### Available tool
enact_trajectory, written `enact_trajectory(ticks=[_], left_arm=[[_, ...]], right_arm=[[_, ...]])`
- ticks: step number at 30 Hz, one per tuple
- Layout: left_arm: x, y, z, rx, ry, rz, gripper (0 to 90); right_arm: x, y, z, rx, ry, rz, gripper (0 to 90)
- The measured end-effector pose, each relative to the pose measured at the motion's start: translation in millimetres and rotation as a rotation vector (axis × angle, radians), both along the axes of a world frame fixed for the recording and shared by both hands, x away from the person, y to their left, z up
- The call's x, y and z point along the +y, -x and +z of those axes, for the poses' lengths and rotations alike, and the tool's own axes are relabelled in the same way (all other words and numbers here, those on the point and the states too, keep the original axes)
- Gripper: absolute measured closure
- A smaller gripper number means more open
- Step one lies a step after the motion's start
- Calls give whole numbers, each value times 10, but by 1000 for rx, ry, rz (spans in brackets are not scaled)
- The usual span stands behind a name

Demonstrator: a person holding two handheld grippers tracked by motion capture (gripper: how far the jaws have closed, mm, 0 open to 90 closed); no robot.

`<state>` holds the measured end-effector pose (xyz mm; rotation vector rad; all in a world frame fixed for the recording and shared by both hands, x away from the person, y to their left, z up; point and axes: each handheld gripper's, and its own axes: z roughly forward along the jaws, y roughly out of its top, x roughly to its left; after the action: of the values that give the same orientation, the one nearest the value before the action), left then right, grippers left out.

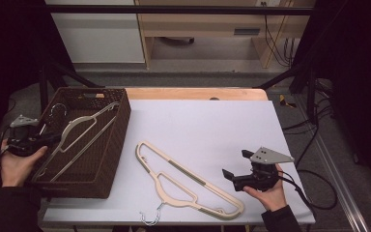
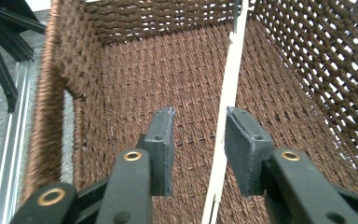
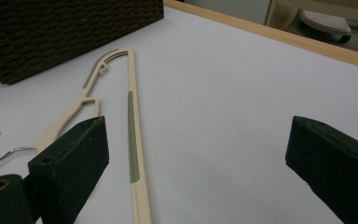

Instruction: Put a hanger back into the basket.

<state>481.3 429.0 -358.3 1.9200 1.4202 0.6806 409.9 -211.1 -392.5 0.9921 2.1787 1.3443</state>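
The left gripper (image 1: pixel 53 137) hung over the near-left edge of the basket (image 1: pixel 113 145), its jaws standing apart with a hanger (image 1: pixel 77 133) between them; in the left gripper view the hanger's thin cream bar (image 2: pixel 228 93) ran just beside the right-hand pad (image 2: pixel 242 144), whether touching it I could not tell, and clear of the left-hand pad, so nothing was clamped. That hanger lay inside the basket, propped on a slant; its long axis ran from the near-left corner up toward the far-right rim, its wire hook at the far-left by the gripper. The right gripper (image 1: pixel 235 169) rested in the right hand (image 1: pixel 270 193) over the table (image 1: pixel 212 125), jaws wide and empty; a second hanger (image 1: pixel 186 181) lay flat on the table, just left of it and apart; its long axis ran from far-left to near-right, hook (image 1: pixel 152 216) toward the near edge.
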Motion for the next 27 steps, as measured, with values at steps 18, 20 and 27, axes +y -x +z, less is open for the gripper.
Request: enact_trajectory(ticks=[18,20,27], left_arm=[[-562,526,139,-236,175,-179,309],[-619,551,137,-247,184,-192,260],[-1061,707,109,-312,229,-297,145]], right_arm=[[-13,26,52,-21,-17,7,64],[-8,29,59,-25,-14,7,65],[45,43,70,-28,3,23,75]])
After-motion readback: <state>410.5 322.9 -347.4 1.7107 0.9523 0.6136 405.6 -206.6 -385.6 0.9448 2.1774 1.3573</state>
